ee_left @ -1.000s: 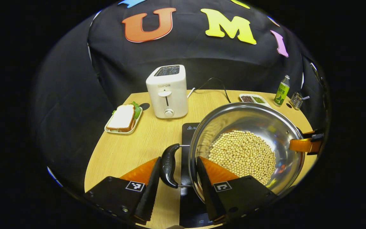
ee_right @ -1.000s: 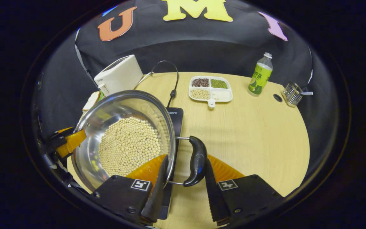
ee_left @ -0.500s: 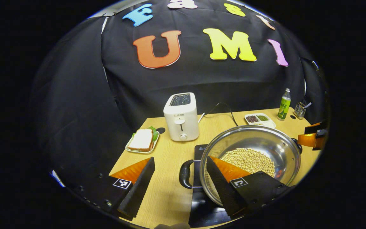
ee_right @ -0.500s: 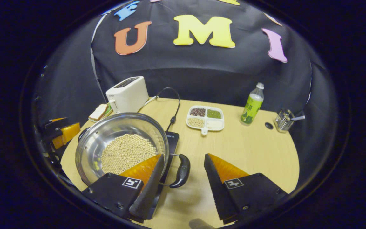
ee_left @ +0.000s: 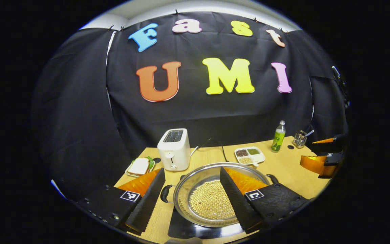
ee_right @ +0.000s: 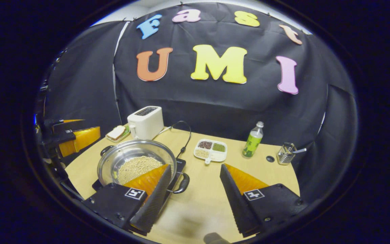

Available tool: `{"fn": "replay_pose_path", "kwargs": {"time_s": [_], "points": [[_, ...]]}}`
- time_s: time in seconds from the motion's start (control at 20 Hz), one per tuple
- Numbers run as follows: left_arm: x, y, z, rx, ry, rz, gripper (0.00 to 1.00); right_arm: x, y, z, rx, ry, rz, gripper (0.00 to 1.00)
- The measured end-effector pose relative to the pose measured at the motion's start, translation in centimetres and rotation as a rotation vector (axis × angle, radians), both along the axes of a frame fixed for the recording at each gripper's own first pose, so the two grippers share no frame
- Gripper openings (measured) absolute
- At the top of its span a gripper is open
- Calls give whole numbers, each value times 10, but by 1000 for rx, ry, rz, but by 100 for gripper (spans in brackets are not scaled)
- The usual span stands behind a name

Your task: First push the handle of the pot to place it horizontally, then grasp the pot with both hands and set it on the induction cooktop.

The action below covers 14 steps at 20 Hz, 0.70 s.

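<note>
The left tongs (ee_left: pixel 191 200) hang wide apart above the pot (ee_left: pixel 212 200) of beans, which sits on the induction cooktop (ee_left: pixel 181 228) on the worktop (ee_right: pixel 249 169), while the right tongs (ee_right: pixel 195 196), equally spread, hover just beside its right handle (ee_right: pixel 182 183).

My left gripper (ee_left: pixel 191 200) is raised above the table, its jaws spread wide with nothing between them. My right gripper (ee_right: pixel 195 196) is held up the same way, jaws apart and empty. In the left gripper view, the right gripper hangs at the far right, well apart from mine.
</note>
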<state>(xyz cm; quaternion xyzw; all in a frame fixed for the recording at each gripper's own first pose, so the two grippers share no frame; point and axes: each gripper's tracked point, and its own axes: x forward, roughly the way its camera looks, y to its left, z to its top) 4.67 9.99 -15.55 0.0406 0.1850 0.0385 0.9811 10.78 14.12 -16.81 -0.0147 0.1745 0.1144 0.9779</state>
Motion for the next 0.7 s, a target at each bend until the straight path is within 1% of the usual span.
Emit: {"fn": "replay_pose_path", "kwargs": {"time_s": [0.05,0.1,0.3,0.4,0.5,0.7], "points": [[-5,-11,15,5,-22,-2,96,-8,-13,11,13,-20,-10,95],[-11,-21,26,6,-42,1,96,-18,-28,22,18,-40,-21,96],[-40,-70,73,8,-103,4,96,-57,-87,61,30,-132,-50,96],[-51,-96,92,15,-132,-1,96,-75,-121,77,27,-168,-72,96],[-65,-120,106,2,-158,-6,96,-93,-147,92,30,-201,-78,96],[-86,-166,134,-18,-205,-10,96,-113,-203,118,52,-263,-112,96]]}}
